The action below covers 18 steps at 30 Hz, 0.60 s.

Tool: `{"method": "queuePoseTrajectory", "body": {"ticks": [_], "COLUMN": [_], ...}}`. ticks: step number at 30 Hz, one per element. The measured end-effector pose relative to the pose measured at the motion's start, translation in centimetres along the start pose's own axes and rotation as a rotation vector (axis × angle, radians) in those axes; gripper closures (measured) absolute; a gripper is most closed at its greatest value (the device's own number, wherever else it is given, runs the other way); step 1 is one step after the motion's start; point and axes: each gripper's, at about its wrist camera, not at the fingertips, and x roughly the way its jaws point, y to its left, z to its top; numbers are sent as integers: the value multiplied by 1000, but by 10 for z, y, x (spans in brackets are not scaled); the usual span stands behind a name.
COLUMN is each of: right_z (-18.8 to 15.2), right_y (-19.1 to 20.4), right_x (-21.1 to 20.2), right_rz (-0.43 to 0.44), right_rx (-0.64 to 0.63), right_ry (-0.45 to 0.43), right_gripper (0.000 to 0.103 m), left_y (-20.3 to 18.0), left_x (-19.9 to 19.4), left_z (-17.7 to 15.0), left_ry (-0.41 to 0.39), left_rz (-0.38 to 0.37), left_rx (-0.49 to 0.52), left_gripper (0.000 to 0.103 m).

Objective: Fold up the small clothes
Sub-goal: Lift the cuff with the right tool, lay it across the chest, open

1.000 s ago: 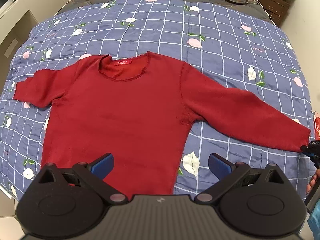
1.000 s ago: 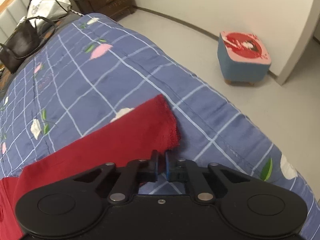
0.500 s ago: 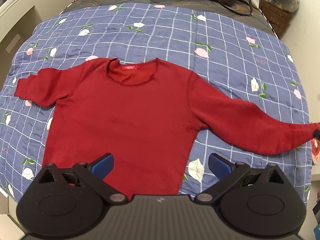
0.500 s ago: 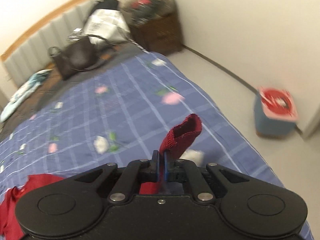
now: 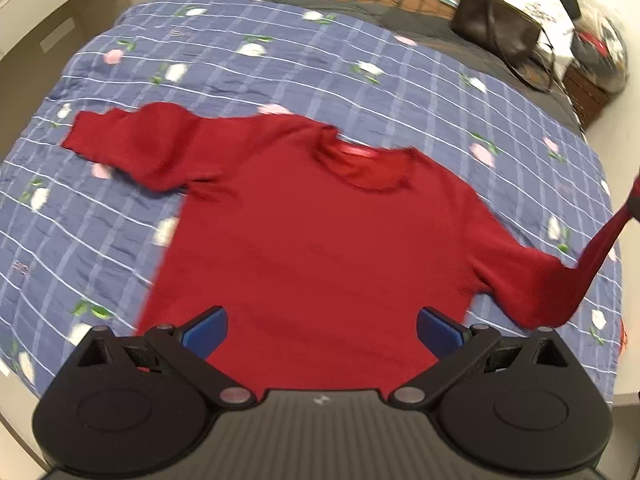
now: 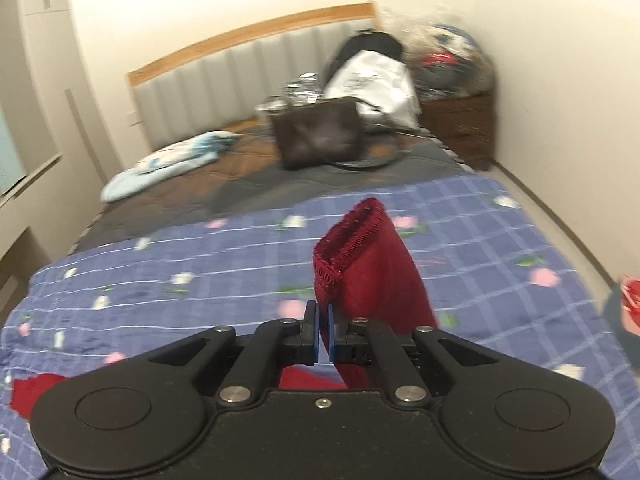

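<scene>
A dark red long-sleeved sweater point(image 5: 312, 236) lies flat, front up, on the blue floral quilt point(image 5: 280, 64). Its left sleeve point(image 5: 132, 144) stretches out toward the bed's left side. My left gripper point(image 5: 320, 330) hovers open over the sweater's hem, nothing between its blue pads. The right sleeve point(image 5: 592, 256) rises off the bed at the frame's right edge. My right gripper point(image 6: 323, 332) is shut on that sleeve near the cuff point(image 6: 352, 236), which stands up in front of the fingers.
A brown handbag point(image 6: 316, 136), white bags point(image 6: 376, 80) and a folded light blanket point(image 6: 172, 160) sit near the headboard. A wooden nightstand point(image 6: 464, 124) stands at the far right corner. A stool with a red top point(image 6: 628, 308) is on the floor to the right.
The right gripper has lifted the right sleeve off the quilt and swung it up toward the headboard. The left gripper's view has shifted right and turned; it stays open.
</scene>
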Motion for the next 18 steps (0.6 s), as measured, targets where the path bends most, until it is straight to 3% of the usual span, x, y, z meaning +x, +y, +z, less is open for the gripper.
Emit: {"method": "queuePoseTrajectory", "body": {"ticks": [10, 18], "right_z": [-56, -127], "right_y": [184, 253], "right_x": [51, 99], "right_rz": [146, 159], "right_rx": [-100, -201], "right_ry": [77, 223], "right_gripper": [100, 99], "left_y": [148, 214], "left_x": [-11, -2], "left_z": [29, 27], "left_ry": [-29, 11], "left_rz": [118, 180], "left_rx": [-126, -162], "left_gripper": [0, 0]}}
